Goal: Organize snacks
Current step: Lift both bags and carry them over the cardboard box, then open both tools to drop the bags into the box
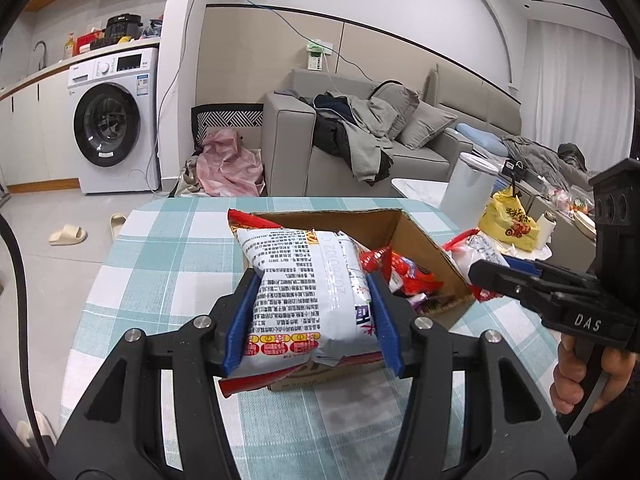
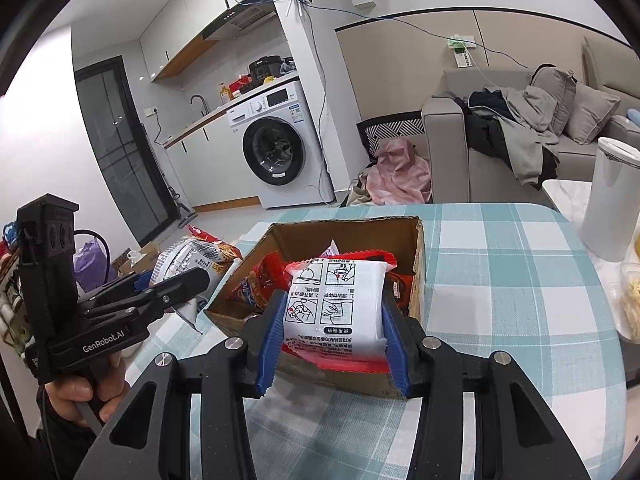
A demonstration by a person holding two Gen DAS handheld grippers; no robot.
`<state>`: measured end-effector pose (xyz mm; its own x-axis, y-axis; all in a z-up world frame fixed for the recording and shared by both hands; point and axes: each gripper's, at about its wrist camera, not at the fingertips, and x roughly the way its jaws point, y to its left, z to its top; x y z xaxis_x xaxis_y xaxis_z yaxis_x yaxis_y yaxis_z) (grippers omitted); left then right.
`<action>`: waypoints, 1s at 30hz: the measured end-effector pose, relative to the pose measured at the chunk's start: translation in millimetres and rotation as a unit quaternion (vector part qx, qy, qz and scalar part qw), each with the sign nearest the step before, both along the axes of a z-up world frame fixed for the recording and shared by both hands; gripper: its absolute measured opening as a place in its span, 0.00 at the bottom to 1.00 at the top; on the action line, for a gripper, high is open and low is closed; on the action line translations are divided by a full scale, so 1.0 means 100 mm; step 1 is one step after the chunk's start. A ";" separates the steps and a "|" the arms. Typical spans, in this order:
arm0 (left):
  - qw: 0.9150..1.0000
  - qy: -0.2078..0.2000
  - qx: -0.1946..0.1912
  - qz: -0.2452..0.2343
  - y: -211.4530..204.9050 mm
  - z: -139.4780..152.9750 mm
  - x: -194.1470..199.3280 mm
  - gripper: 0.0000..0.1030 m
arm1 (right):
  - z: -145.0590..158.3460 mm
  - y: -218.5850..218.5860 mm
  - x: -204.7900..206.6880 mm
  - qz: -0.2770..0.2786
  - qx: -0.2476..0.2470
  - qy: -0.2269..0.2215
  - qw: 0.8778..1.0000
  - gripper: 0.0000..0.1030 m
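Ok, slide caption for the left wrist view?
Left gripper clamps a white printed snack bag above the open brown cardboard box.

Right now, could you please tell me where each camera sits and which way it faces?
Left wrist: sits on the left claw, looking forward and down over the box toward the sofa; its claw grips a large packet, and the right claw and hand show at right.
Right wrist: sits on the right claw, facing the box and washer; it grips a small packet, with the left claw and hand at left.
Shared: box, tablecloth, washer, sofa.
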<state>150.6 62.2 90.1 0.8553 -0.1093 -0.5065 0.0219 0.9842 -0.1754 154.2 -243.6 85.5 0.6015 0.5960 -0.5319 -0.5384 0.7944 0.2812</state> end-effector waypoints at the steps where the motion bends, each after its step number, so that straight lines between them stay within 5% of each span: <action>1: 1.000 0.001 -0.003 0.001 0.02 -0.01 0.05 0.49 | 0.00 0.01 0.03 0.001 -0.001 0.001 1.000 0.44; 30: 0.999 0.021 -0.022 0.013 0.14 -0.17 1.13 0.49 | -0.17 0.30 0.71 -0.012 -0.006 0.034 0.999 0.44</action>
